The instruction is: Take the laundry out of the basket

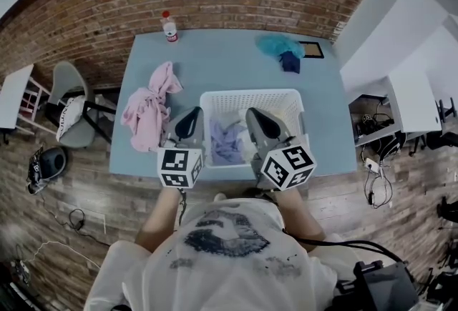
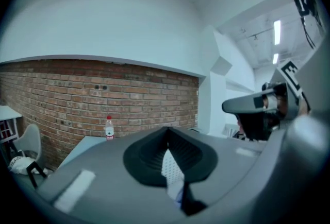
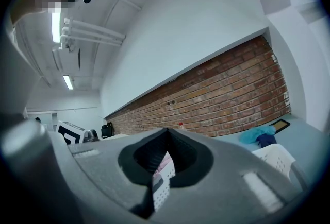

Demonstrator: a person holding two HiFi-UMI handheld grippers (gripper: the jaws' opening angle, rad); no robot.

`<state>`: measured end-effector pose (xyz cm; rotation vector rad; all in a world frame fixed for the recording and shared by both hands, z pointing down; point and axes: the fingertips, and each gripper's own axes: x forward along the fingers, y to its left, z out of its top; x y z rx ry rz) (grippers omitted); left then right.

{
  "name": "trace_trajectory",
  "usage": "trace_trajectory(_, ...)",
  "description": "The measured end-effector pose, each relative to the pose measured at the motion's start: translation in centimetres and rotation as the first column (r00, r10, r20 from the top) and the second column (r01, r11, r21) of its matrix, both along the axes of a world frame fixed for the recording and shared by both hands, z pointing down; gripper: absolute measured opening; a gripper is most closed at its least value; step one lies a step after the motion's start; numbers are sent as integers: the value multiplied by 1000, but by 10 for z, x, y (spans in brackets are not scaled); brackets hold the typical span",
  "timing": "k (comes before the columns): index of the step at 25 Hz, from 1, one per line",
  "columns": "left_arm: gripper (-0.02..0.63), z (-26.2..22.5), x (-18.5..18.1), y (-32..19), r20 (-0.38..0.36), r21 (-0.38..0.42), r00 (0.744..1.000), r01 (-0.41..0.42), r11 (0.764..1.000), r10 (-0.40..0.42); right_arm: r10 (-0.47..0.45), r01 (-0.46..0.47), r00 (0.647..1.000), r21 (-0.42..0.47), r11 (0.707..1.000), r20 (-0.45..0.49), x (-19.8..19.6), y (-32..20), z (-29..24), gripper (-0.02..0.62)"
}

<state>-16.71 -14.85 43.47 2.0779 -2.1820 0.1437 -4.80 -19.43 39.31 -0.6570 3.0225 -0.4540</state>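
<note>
Two grippers, both pressed closed with nothing pinched, hang over the near side of the white basket (image 1: pixel 250 94).

The left gripper (image 1: pixel 193 114) sits above the basket's near-left corner, and its own view shows the jaw tips meeting, with white basket lattice visible through the gap below them. The right gripper (image 1: pixel 252 115) sits over the basket's near-right part, its jaw tips likewise touching. The basket stands on the blue table (image 1: pixel 215 59) near the person's edge, and a lavender cloth (image 1: pixel 227 141) lies inside it between the two grippers. A pink garment (image 1: pixel 149 109) lies on the table just left of the basket. A teal cloth (image 1: pixel 275 45) and a dark blue cloth (image 1: pixel 290 61) lie together near the far edge, with a water bottle (image 1: pixel 169 27) standing farther left along it.
</note>
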Motion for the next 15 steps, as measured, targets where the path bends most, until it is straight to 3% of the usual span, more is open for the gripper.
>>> trace_trajectory(9,-6,31,43,-53,-13,-139,994,-110,984,109,50,-51,999,-50,997,-19,43,-52,11,-3)
trace_trajectory(15,59,65,74,-93,-68,-250,988,-154,956,141,49,-52,998,-90,995,-34,72,-102,29,-3)
